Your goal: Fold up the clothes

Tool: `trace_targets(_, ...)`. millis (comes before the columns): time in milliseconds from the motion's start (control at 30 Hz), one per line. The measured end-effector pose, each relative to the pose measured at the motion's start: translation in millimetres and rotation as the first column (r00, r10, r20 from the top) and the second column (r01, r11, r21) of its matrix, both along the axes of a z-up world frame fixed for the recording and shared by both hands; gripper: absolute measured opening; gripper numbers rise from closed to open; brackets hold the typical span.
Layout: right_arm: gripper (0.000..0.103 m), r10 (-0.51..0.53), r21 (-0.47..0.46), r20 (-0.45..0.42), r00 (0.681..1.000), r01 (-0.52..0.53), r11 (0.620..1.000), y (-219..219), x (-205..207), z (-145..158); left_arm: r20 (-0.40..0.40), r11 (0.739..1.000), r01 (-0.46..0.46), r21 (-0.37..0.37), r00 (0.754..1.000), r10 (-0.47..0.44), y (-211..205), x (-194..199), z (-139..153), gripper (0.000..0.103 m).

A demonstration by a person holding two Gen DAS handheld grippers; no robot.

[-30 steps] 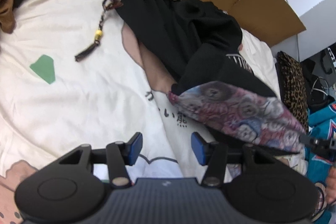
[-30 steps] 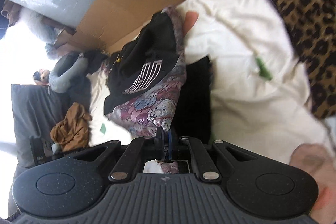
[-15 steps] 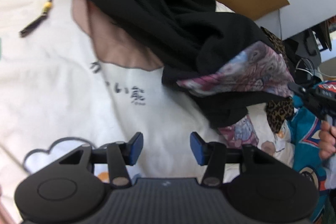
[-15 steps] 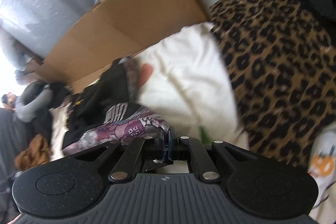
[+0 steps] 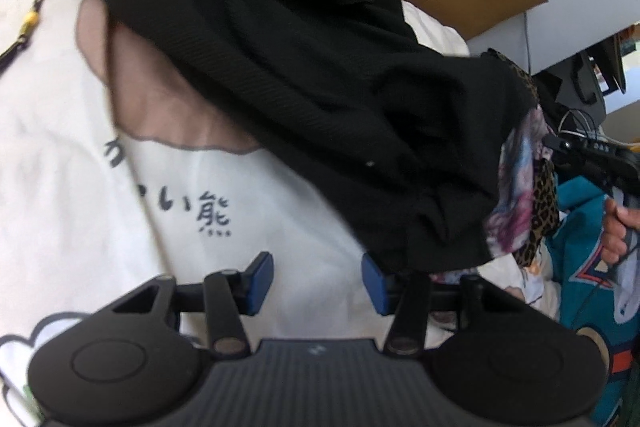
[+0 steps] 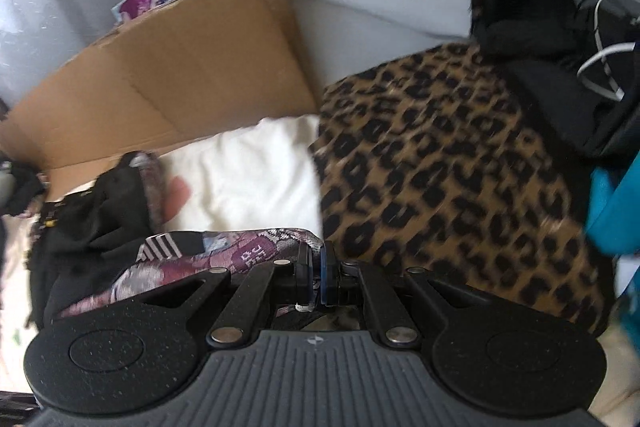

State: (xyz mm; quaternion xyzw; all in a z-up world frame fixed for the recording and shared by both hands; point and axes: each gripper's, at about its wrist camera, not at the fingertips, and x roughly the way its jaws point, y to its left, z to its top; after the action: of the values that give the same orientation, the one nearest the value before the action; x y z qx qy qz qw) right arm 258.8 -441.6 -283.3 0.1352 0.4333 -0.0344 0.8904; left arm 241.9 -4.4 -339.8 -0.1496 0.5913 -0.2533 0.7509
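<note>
A black garment with a purple-patterned lining lies crumpled on a white printed bedsheet. A beaded braided cord trails from its top left. My left gripper hangs open just above the sheet, and the garment's lower hem hangs over its right finger. In the right wrist view my right gripper is shut on the patterned edge of the garment, which stretches away to the left. In the left wrist view the right gripper shows at the right edge, pulling that edge taut.
Flattened cardboard stands behind the bed. A leopard-print cushion lies to the right, beside dark bags and cables. A person's hand and a teal sleeve are at the right edge of the left wrist view.
My right gripper has drawn the patterned edge further right, toward the leopard cushion, stretching the garment. My left gripper has dropped closer to the sheet, and the black hem now reaches its right finger.
</note>
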Motion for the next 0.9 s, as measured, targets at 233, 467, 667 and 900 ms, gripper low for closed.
trace_targets(233, 0.001, 0.011, -0.210, 0.007, 1.000, -0.010, 0.978, 4, 14, -5, -0.014, 0.996, 0.037, -0.080, 0.999, -0.038, -15, -1, 0, 0.051)
trace_targets(467, 0.001, 0.013, -0.252, -0.033, 0.999, -0.020, 0.968, 4, 21, -11, -0.089, 0.988, 0.026, -0.150, 0.995, -0.040, -26, -10, -18, 0.045)
trace_targets(667, 0.001, 0.017, -0.208, -0.040, 0.999, -0.025, 0.978, 0, 19, -9, -0.081, 0.984, 0.023, -0.175, 0.996, -0.037, -22, -14, -12, 0.010)
trace_targets(900, 0.001, 0.043, -0.082, -0.084, 0.996, -0.050, 0.995, -4, 1, 13, -0.046, 0.986, 0.015, -0.166, 0.999, -0.023, 10, -17, 26, 0.009)
